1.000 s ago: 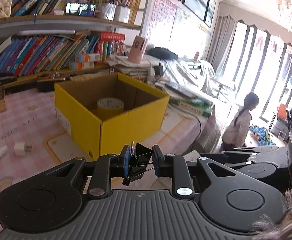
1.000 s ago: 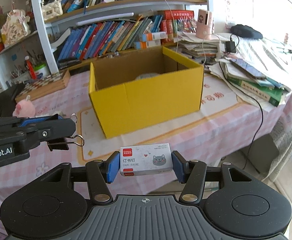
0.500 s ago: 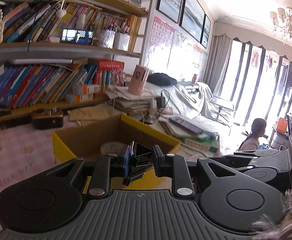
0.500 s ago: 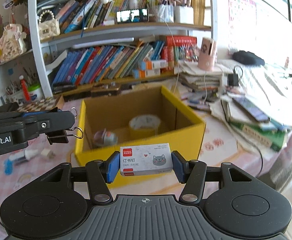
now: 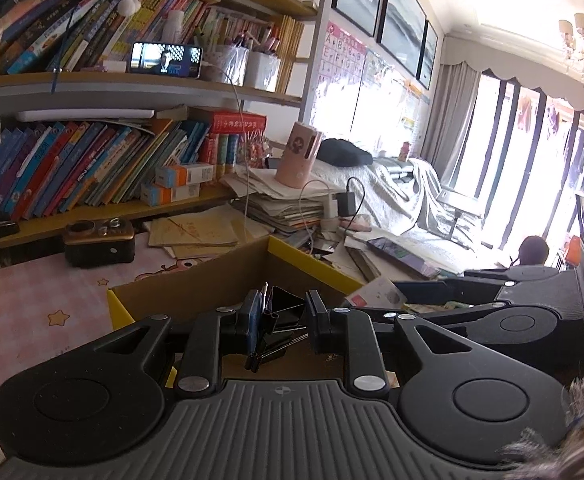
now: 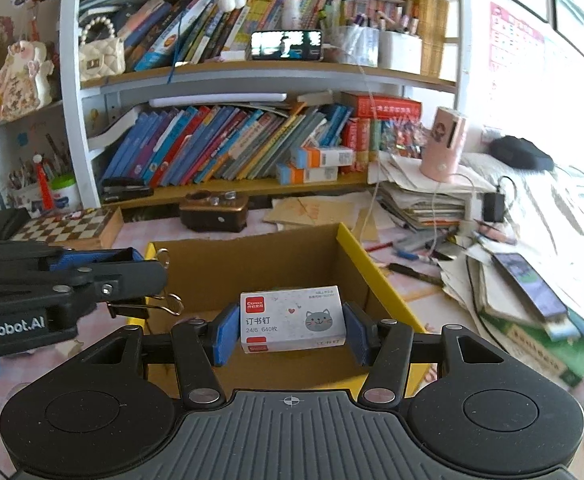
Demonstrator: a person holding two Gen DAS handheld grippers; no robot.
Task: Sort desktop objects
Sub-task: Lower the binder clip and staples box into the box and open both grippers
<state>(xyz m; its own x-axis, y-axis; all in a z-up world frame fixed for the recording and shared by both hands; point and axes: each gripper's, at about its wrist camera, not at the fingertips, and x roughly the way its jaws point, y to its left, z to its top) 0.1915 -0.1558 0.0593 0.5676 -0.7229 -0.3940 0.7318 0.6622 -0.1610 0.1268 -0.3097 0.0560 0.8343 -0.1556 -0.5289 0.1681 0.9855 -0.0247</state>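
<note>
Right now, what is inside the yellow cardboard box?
Only bare brown inner walls of the yellow cardboard box show. The right gripper with its staple box, and the left gripper with its binder clip, cover the floor, so any contents are hidden.

Open yellow box [image 6: 376, 276] mouth, walls around

- A phone [image 6: 286, 45] with a lit screen stands on the upper shelf, beside white pen pots [image 6: 399, 51].
- A cream quilted handbag [image 6: 100, 54] sits at that shelf's left end.
- Leaning books [image 6: 227, 144] fill the lower shelf.
- A brown radio [image 6: 215, 212] rests on the pink tablecloth [image 5: 43, 300].
- A chessboard [image 6: 69, 226] lies left of the radio.
- A pink cup [image 6: 444, 144] tops a paper stack [image 6: 424, 196].
- 3 framed pictures [image 5: 384, 8] hang on the wall.
</note>
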